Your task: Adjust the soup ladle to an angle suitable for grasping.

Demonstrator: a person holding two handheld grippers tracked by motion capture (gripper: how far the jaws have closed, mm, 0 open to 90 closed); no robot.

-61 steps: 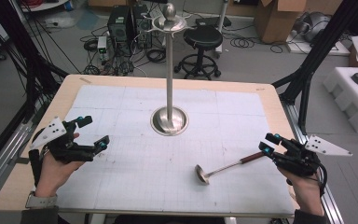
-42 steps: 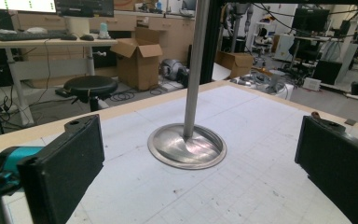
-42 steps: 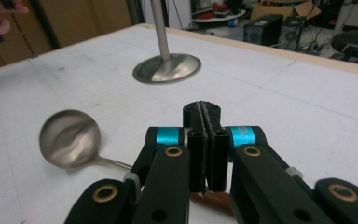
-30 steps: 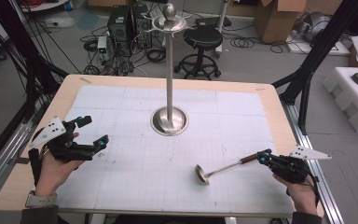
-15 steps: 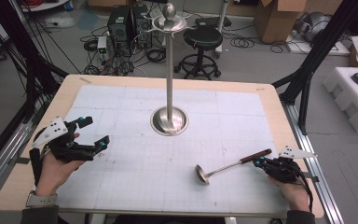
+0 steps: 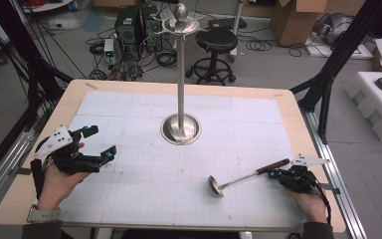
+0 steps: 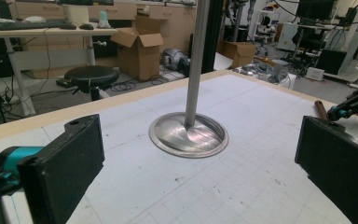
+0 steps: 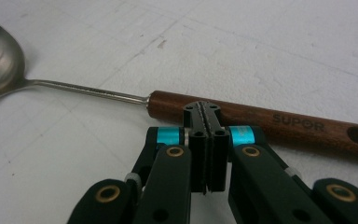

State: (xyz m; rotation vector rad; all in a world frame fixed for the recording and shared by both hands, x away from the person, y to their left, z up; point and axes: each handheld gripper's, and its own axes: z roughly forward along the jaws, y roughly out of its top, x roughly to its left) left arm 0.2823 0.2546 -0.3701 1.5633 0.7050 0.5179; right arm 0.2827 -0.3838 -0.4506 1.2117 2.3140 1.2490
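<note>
Pale wood edges the worktop (image 6: 298, 124), whose middle carries a white gridded mat. The landmark is the steel stand (image 6: 180, 127), a tall pole on a round dish base at the mat's centre. It is the largest thing here and the only tall obstacle, so I judge there is free room on every side of it for a swing or a lift.

The ladle (image 6: 241, 177) lies flat on the mat, in front of the stand and to its right, bowl towards the stand, handle pointing out at the worktop's right edge. That edge is near the handle end, so a careless push could slide it off. It looks light and stiff: a thin metal shaft, likely slippery, and a brown wooden handle (image 8: 256, 122) that offers the better hold.

The left gripper (image 6: 77, 152) rests well to the stand's left, fingers (image 7: 63, 168) spread wide with nothing between them. The right gripper (image 8: 205, 119) sits just against the wooden handle, fingers pressed together and gripping nothing; they would have to part first.
</note>
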